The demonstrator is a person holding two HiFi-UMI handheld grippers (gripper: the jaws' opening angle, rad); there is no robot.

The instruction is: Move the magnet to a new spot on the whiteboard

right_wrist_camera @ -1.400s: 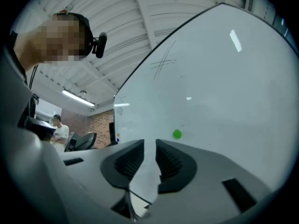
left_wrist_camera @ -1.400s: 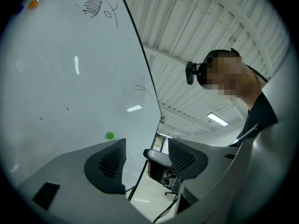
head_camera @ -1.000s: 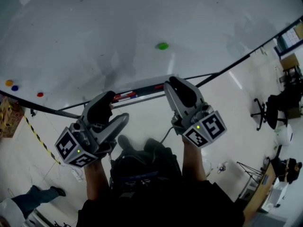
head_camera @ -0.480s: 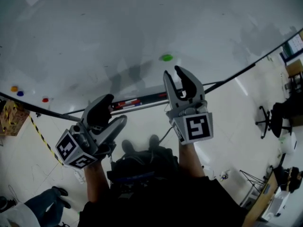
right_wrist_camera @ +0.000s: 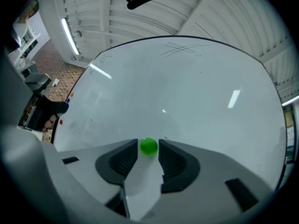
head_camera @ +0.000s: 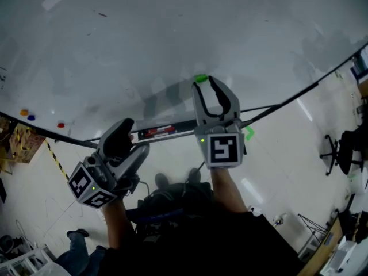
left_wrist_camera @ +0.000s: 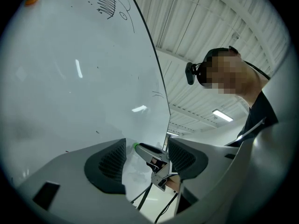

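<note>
While you are standing close to the whiteboard (head_camera: 172, 33), three little magnets are sitting far over on its left side: an orange one (head_camera: 23, 112), a blue one (head_camera: 30, 118) and a red one (head_camera: 60, 125). They are sitting well apart from both of your grippers.

Next, you are holding your left gripper (head_camera: 133, 138) low, in front of the bottom edge of the board, and it is pointing a bit up. Its two jaws are standing apart with a gap, and nothing is sitting between its pads.

Just to the right of it, the tray (head_camera: 167, 130) under the board is holding some pens (head_camera: 150, 133) with red on them.

Then you are reaching your right gripper (head_camera: 208, 88) up to the board. Its jaws are standing wide, and they have just been opening. The green magnet (right_wrist_camera: 149, 146) is sitting on the whiteboard, near the bottom and about in the middle, right between the tips of these two jaws. The pads are not squeezing it, so the magnet is sticking to the board by itself.

Farther right, a bit of green tape (head_camera: 249, 133) is lying on the floor, and an office chair (head_camera: 338, 151) is standing near the right edge.
</note>
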